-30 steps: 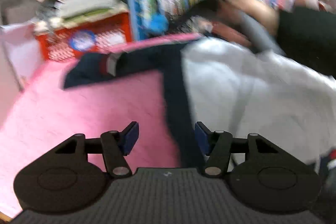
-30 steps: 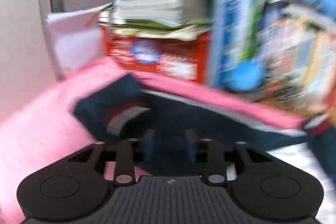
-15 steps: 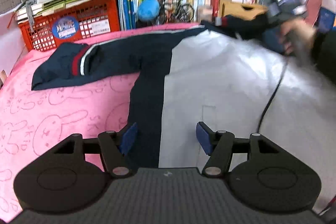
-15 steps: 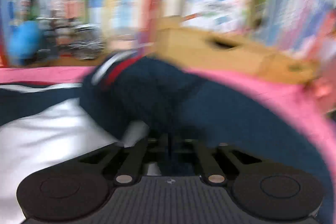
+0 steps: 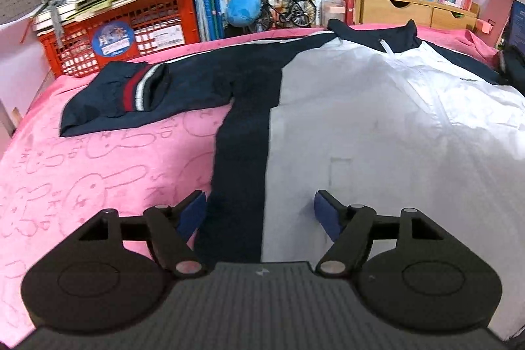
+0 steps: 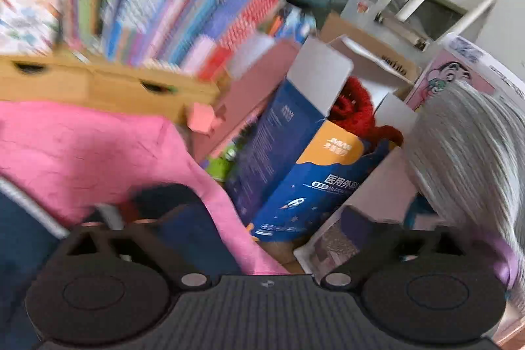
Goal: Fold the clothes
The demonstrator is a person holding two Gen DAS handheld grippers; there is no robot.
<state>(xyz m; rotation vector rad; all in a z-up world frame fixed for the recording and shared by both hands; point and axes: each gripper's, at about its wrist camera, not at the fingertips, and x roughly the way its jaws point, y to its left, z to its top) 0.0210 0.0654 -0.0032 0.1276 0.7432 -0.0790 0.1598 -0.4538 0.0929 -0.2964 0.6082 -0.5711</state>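
Hovering wide open and empty, the left gripper (image 5: 261, 212) has the jacket (image 5: 361, 127) spread flat just ahead; the right gripper (image 6: 259, 228), also spread, looks off the edge, so grabbing blind could drag the sleeve (image 5: 131, 91) askew

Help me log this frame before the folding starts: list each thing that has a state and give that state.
Jacket: spread flat, front up, zipped, unfolded.
Navy sleeve: stretched sideways on pink blanket, cuff end doubled back.
Left tongs: open, empty, over the jacket's side.
Right tongs: open, blurred.
Blue carton: top flap open.
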